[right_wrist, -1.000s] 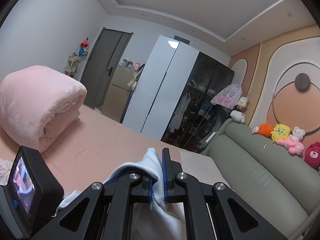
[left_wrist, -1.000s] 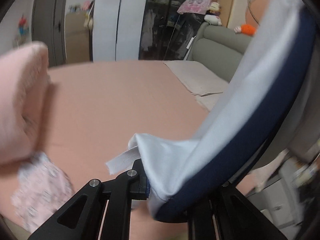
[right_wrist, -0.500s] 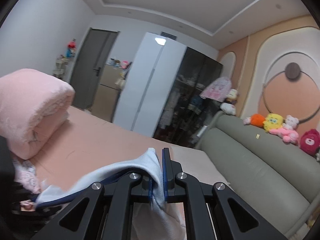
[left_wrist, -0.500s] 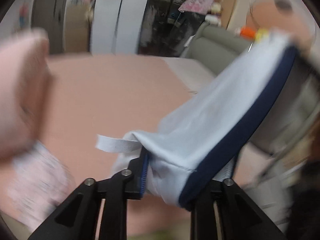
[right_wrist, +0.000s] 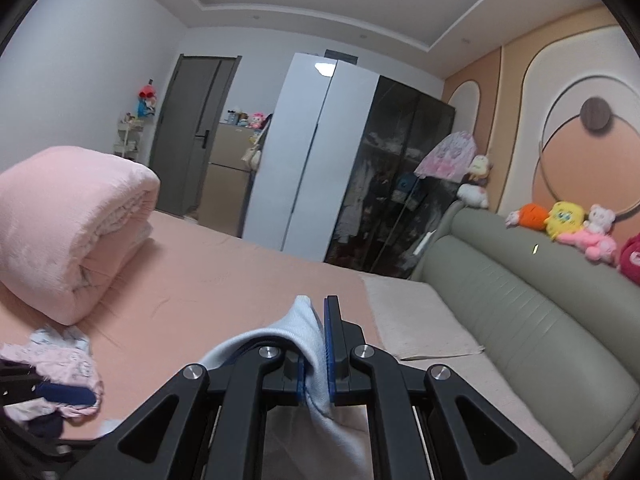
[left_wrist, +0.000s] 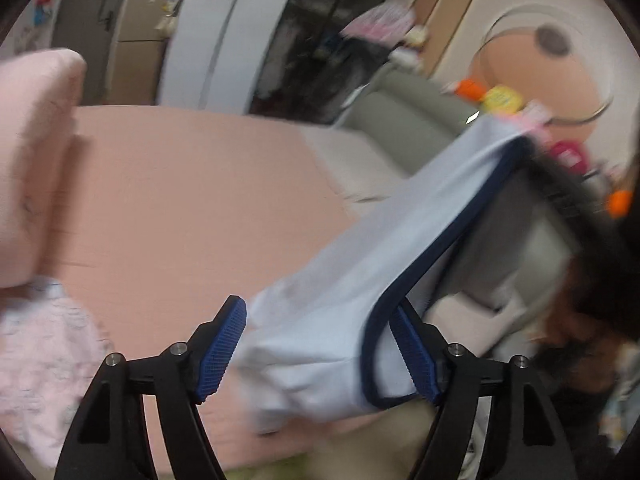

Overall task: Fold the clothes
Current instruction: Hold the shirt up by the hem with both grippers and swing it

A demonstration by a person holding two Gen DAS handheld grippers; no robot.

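Note:
A pale blue garment with a navy trim (left_wrist: 360, 280) hangs in the air over the pink bed (left_wrist: 192, 200), stretched up to the right. My left gripper (left_wrist: 320, 352) is open, its blue pads apart, and the cloth hangs loose between them. My right gripper (right_wrist: 316, 356) is shut on the garment's other end (right_wrist: 304, 328), which sticks up between the pads. The left wrist view is blurred.
A rolled pink quilt (right_wrist: 68, 228) lies at the left of the bed. A heap of pink patterned clothes (right_wrist: 60, 364) sits at the near left edge. A grey-green padded headboard (right_wrist: 520, 304) with plush toys (right_wrist: 568, 224) runs along the right. A wardrobe (right_wrist: 340, 168) stands behind.
My left gripper has opened and let go of the garment's corner. The garment has swung right and lower across the left wrist view. My right gripper keeps its hold.

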